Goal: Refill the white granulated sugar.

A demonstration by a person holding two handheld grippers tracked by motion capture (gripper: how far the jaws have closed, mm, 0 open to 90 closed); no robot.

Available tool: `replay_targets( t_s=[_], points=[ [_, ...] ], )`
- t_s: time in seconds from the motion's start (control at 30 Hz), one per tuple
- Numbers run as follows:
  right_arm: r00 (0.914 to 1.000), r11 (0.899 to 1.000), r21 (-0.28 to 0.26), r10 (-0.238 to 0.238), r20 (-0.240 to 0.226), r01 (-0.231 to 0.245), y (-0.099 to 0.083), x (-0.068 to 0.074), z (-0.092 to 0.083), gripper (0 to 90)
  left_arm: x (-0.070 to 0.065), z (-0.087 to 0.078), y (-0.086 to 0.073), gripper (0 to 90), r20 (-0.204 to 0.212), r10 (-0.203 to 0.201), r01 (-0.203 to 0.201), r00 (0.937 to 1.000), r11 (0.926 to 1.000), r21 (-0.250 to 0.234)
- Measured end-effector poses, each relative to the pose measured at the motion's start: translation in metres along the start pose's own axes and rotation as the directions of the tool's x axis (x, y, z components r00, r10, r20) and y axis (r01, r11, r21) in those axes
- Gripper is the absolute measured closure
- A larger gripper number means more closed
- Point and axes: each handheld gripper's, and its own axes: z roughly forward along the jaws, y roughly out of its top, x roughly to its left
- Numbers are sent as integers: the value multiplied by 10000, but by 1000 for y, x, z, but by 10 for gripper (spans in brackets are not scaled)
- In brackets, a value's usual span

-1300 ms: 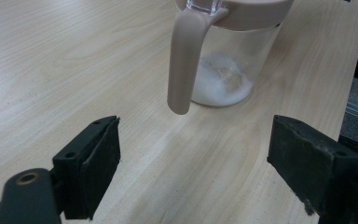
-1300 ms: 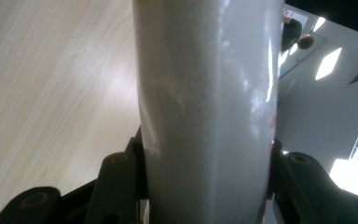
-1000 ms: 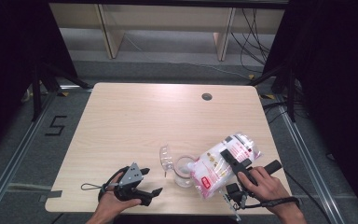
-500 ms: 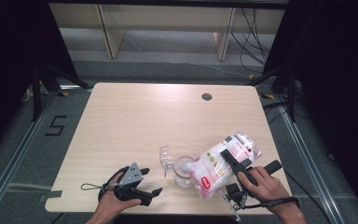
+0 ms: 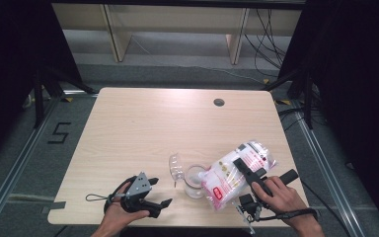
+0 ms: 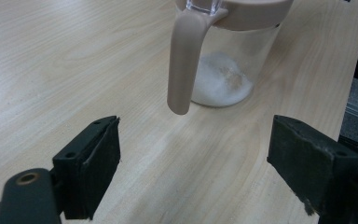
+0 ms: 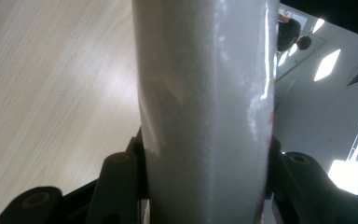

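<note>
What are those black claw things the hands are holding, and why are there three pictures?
A person holds a grabbing tool in each hand. One camera looks down from above the table; the other two ride on the tools. The right gripper squeezes a white bag, tipped over a clear jar with its lid flipped open. The bag sits between its jaws in the right gripper view. The left gripper waits open; its camera sees the jar with some white powder inside.
</note>
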Motion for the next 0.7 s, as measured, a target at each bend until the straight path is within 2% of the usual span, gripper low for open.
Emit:
replay_targets(
  t_s=[0.27, 0.7],
  points=[
    [10000, 10000, 21, -89, -46, 89, 0, -1, 0, 579, 0, 0, 0, 165, 2, 29, -29, 10000, 10000, -6],
    [10000, 10000, 27, 31, 37, -31, 0, 0, -1, 580, 0, 0, 0, 165, 14, 44, -44, 10000, 10000, -17]
  ],
)
